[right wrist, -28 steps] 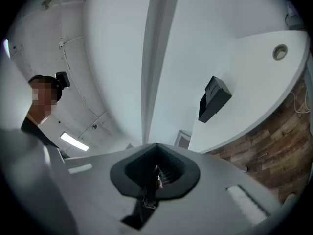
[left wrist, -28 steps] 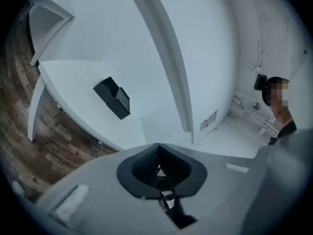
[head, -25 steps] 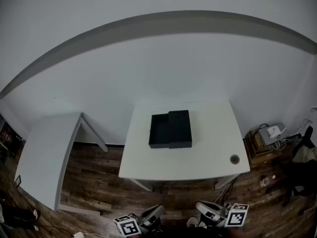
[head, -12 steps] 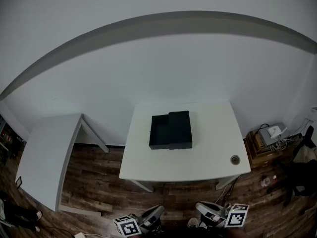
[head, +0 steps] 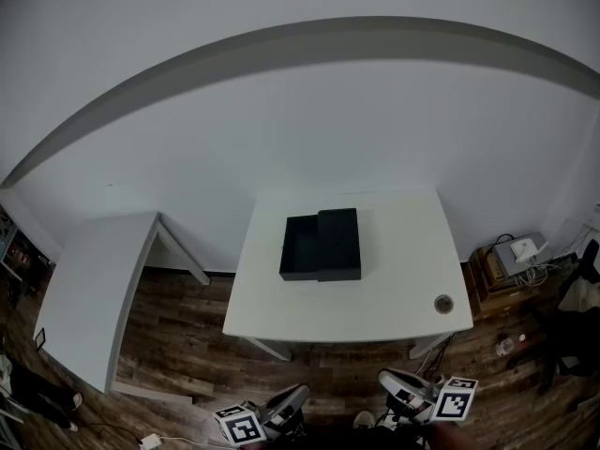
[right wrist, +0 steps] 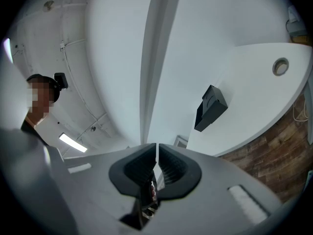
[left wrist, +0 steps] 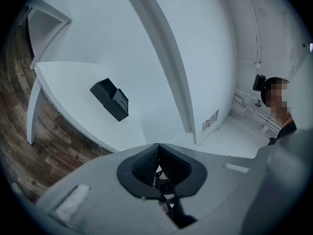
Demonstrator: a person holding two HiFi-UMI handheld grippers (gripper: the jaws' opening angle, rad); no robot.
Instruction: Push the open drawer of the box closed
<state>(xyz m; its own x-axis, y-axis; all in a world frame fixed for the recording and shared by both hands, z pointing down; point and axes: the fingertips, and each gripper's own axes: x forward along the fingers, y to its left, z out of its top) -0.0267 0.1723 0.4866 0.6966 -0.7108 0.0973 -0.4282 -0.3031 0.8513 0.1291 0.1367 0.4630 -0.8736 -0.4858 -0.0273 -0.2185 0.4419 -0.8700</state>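
A black box (head: 339, 242) lies on the white table (head: 375, 298), its drawer (head: 300, 247) pulled out to the left and empty. The same box shows far off in the left gripper view (left wrist: 110, 99) and in the right gripper view (right wrist: 210, 107). Both grippers hang low at the bottom edge of the head view, well short of the table. My left gripper (head: 291, 401) (left wrist: 159, 146) is shut with nothing in it. My right gripper (head: 401, 388) (right wrist: 157, 145) has just been opening; a thin slit shows between its pads, with nothing between them.
A round grommet hole (head: 443, 302) sits near the table's front right corner. A second white table (head: 89, 298) stands to the left. A low wooden stand with devices and cables (head: 506, 259) is on the right. The floor (head: 187, 345) is dark wood planks.
My right gripper has shifted a little to the right along the bottom edge of the head view. The left gripper and the box have stayed where they were.
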